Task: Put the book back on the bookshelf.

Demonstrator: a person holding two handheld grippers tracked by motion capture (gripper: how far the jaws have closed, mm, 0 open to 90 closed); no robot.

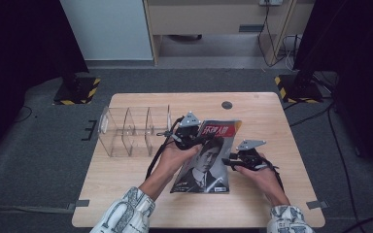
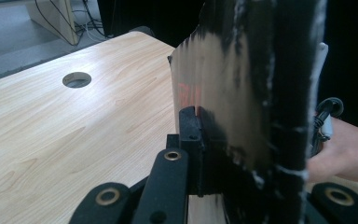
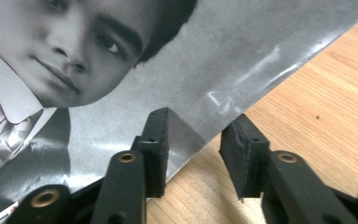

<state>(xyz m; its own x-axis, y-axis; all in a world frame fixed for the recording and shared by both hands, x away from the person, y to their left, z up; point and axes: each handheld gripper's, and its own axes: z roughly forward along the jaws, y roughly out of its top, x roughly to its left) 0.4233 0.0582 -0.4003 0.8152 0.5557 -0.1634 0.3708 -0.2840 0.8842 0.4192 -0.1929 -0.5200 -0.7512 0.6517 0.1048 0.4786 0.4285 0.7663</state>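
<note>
A magazine [image 1: 209, 160] with a black-and-white portrait cover and a red title lies tilted at the table's middle, its top end lifted. My left gripper [image 1: 194, 136] is shut on its upper left edge. In the left gripper view the magazine [image 2: 223, 93] stands edge-on, pinched in my left gripper [image 2: 198, 121]. My right gripper [image 1: 228, 163] is open at the magazine's right edge. In the right gripper view its [image 3: 198, 140] one jaw is over the cover [image 3: 214, 56] and the other over bare wood, so the edge runs between them.
A clear plastic divider rack [image 1: 131, 128] with several compartments stands on the wooden table [image 1: 272, 121], left of the magazine. A round cable hole [image 1: 227, 105] sits near the far edge. Stand bases with hazard stripes [image 1: 77, 91] rest on the floor beyond the table's corners.
</note>
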